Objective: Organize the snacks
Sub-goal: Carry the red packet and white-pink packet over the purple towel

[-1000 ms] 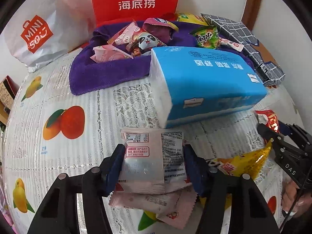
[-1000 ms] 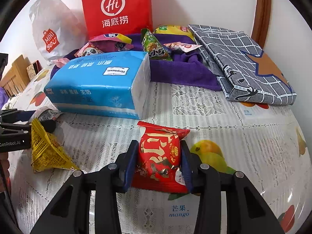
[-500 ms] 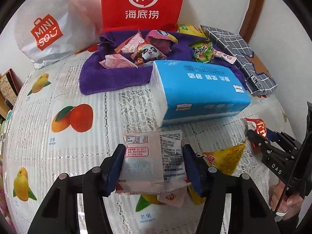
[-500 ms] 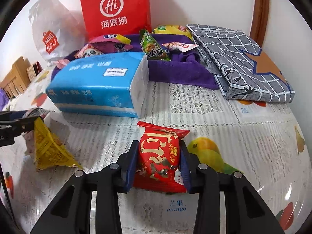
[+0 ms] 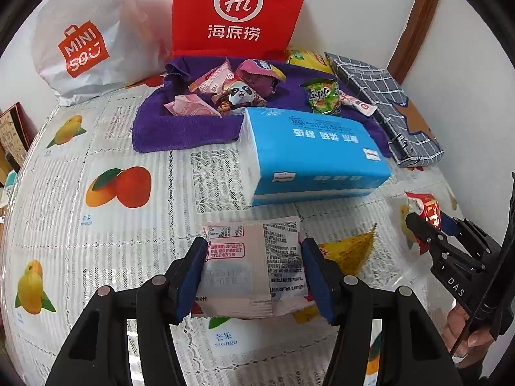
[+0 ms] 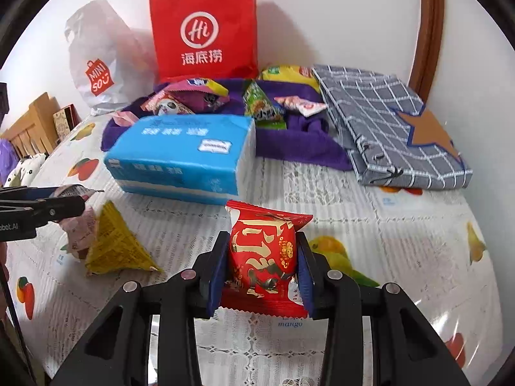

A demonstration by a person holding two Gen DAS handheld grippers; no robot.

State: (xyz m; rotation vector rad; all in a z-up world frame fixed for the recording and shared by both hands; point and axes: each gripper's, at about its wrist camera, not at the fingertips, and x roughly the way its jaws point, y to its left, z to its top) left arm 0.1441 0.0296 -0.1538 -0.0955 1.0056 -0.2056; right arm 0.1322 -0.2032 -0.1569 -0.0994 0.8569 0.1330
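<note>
My left gripper is shut on a pink and white snack packet and holds it above the table. My right gripper is shut on a red and gold snack packet, also lifted; it shows at the right of the left wrist view. A yellow triangular snack and a pink packet lie on the table under the left gripper. Several snacks lie on a purple towel at the back.
A blue tissue pack lies between the grippers and the towel. A red Hi bag and a white Miniso bag stand against the wall. A folded grey checked cloth lies at the back right.
Both grippers have risen with their packets. The left one has lifted clear of the pink packet and the yellow snack beneath it.
</note>
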